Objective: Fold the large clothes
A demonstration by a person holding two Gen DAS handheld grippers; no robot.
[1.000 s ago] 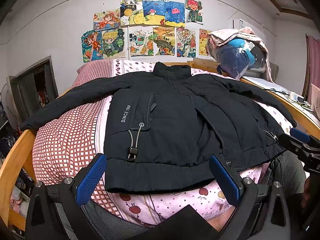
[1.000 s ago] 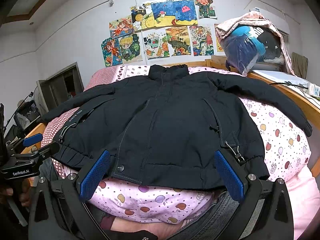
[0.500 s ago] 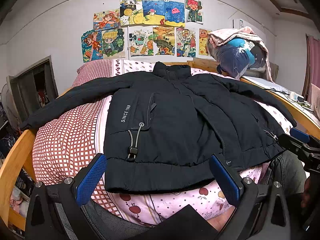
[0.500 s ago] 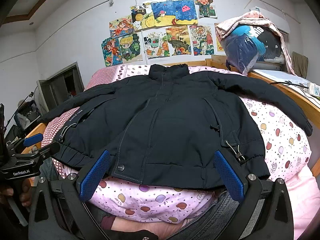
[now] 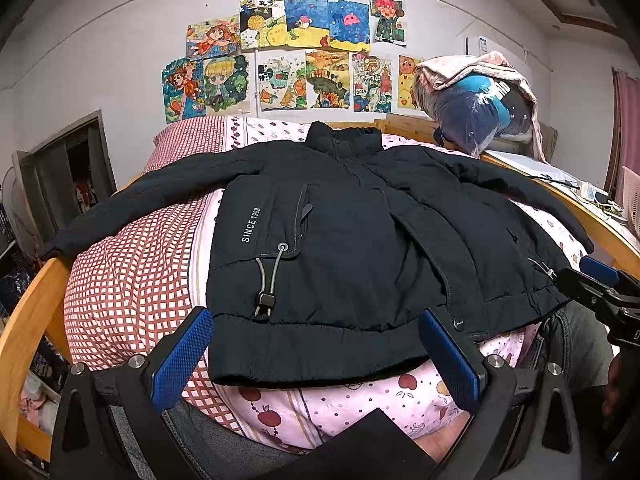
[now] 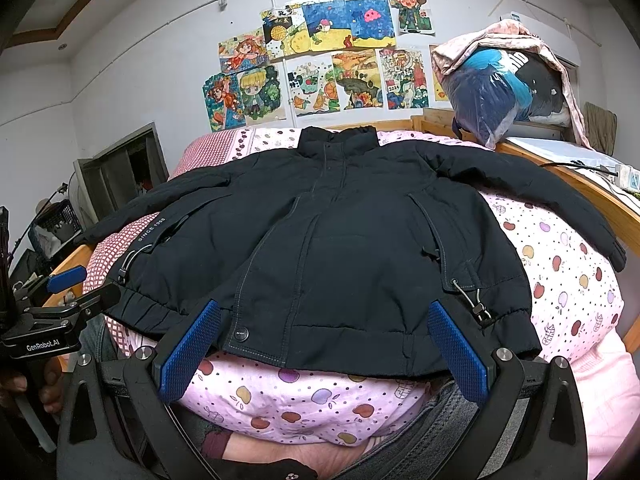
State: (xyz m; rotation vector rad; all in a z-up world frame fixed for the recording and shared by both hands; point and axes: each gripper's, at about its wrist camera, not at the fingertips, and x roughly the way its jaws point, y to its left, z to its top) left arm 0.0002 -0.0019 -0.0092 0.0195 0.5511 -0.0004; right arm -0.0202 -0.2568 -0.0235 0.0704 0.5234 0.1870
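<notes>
**Q:** Where is the jacket, and how does it lie?

**A:** The black padded jacket (image 5: 340, 240) lies face up and spread flat on the bed, over a pink fruit-print quilt (image 6: 560, 280). Its stand-up collar (image 6: 340, 140) points toward the wall of children's drawings (image 6: 320, 60); its hem is the edge nearest you. Both sleeves stretch out sideways from the jacket's body. The sleeve on your left crosses a red checked cover (image 5: 132, 280), and its cuff reaches the wooden bed rail (image 5: 24, 320). White lettering, "SINCE 1968" (image 5: 251, 225), runs along the jacket's chest on your left, with an elastic drawcord and toggle (image 5: 266, 280) just below it.

**Q:** What are your two grippers doing?

**A:** Your left gripper (image 5: 316, 354) hovers just short of the jacket's hem on your left, its blue-padded fingers (image 5: 182, 356) spread wide with nothing between them. Your right gripper (image 6: 324, 346) hovers just short of the hem near the jacket's front placket, fingers likewise spread apart and gripping nothing. A snap button (image 6: 241, 335) sits on the hem close to its left finger.

**Q:** Anything else near the jacket?

**A:** Beyond the jacket's sleeve on your right, a plastic-wrapped bundle of bedding (image 6: 504, 88) sits on a wooden ledge.
</notes>
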